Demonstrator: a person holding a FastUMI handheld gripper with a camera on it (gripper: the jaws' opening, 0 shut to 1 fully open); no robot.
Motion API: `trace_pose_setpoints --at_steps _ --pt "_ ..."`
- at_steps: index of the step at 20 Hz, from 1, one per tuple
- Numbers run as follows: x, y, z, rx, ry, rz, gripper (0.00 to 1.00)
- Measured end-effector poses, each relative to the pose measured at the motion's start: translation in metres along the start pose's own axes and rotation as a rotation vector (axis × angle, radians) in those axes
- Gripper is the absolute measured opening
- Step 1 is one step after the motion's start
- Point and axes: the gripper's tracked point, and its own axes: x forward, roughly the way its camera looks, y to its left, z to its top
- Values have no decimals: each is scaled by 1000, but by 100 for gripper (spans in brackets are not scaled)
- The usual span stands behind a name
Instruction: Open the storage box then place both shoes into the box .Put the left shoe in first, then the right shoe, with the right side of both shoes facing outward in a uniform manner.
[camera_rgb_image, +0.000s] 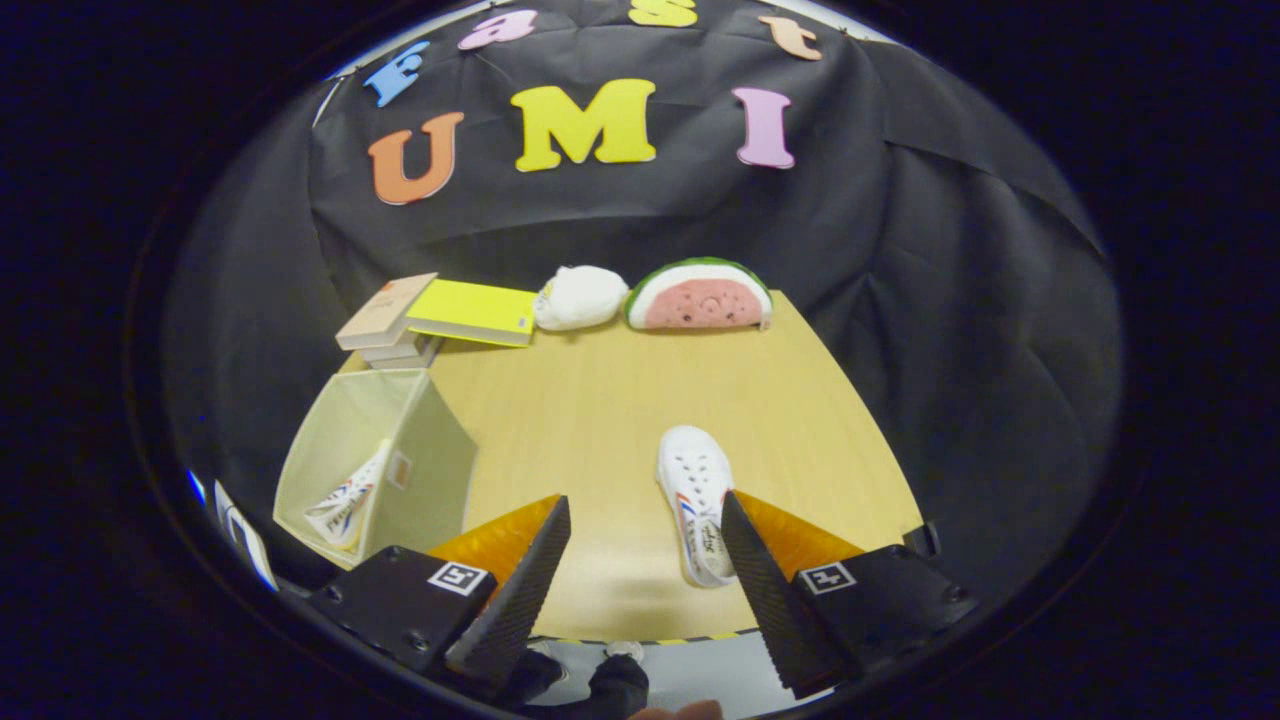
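Hovering wide open and empty, hand-held gripper (645, 560); white canvas shoe (695, 505) touching right finger, script unreadable; pale fabric box (420, 450) left holds another shoe (345, 505).

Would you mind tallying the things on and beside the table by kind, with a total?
Shoes: 2, one on the table, one in the box
Storage box: 1
Books: 4, a yellow one leaning on a stack of three
Soft toys: 2, white and watermelon
Total: 9
The tool is open.

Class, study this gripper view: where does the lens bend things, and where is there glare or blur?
Gripper view: the fisheye curves the table edges; a soft glare lies on the wood between the open gripper fingers; the shoe beside the right finger is sharp; the shoe in the box looks stretched.
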Motion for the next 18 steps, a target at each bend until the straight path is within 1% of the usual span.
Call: trace_pose_setpoints --at_steps 3,8,10,13,17,18 --pt "32 -35 -14 -17 51 -15 98" --pt "94 -64 -38 -41 168 15 98" --pt "115 -69 -48 -55 224 27 98" --pt "139 -78 -56 -93 272 22 98" --pt "164 -79 -64 -72 336 51 98" --pt "167 -81 -65 -75 339 58 95"
